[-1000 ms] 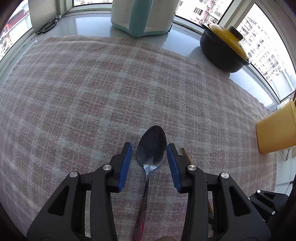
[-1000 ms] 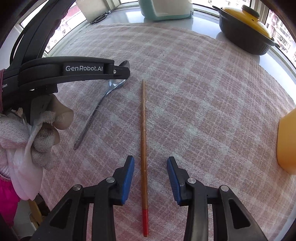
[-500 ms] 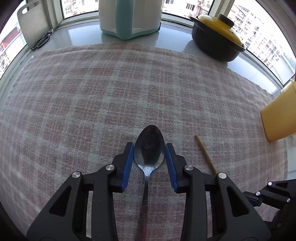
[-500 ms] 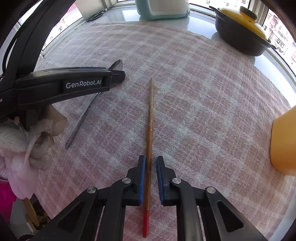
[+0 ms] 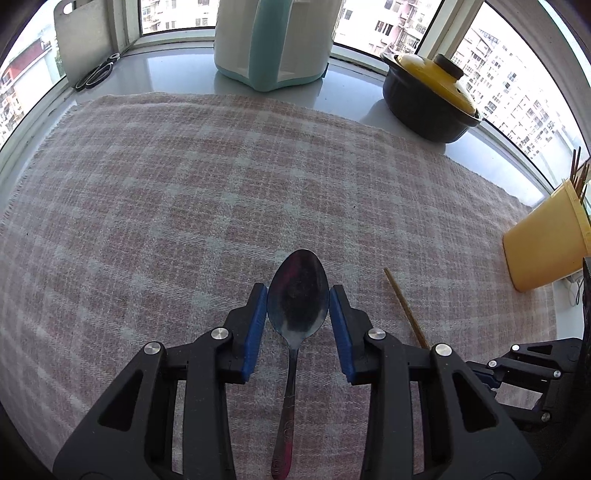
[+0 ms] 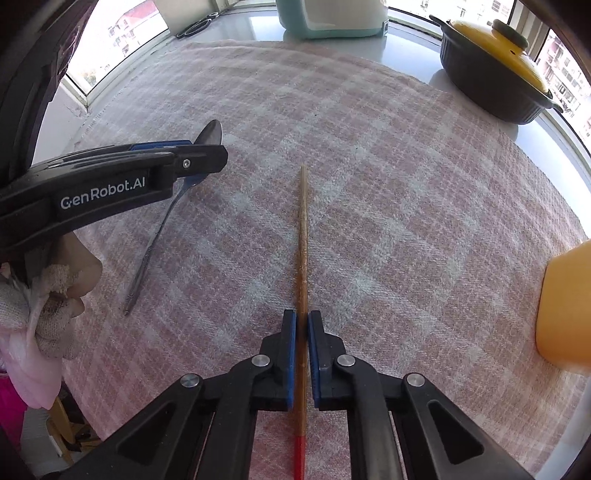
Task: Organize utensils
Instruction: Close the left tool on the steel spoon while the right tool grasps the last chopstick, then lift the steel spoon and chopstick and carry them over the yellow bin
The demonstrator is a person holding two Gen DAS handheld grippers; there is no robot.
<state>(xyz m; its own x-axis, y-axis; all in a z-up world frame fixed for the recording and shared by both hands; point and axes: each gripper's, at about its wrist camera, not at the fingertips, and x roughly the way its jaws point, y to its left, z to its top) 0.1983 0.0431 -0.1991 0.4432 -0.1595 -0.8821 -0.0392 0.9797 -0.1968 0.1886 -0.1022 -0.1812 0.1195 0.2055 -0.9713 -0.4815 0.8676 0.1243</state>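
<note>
A metal spoon lies bowl-up on the pink checked cloth. My left gripper is shut on it, the blue pads touching both edges of the bowl. In the right wrist view the spoon's handle slants down to the cloth from the left gripper. A wooden chopstick with a red end lies to the right of the spoon. My right gripper is shut on its lower part. The chopstick's tip shows in the left wrist view.
A yellow container holding several chopsticks stands at the cloth's right edge. On the sill behind are a dark pot with a yellow lid, a white and teal holder, scissors and a cutting board. A gloved hand holds the left gripper.
The right jaws went from wide apart to pressed on the chopstick. The left jaws narrowed onto the spoon's bowl, and the left view tilted up a little.
</note>
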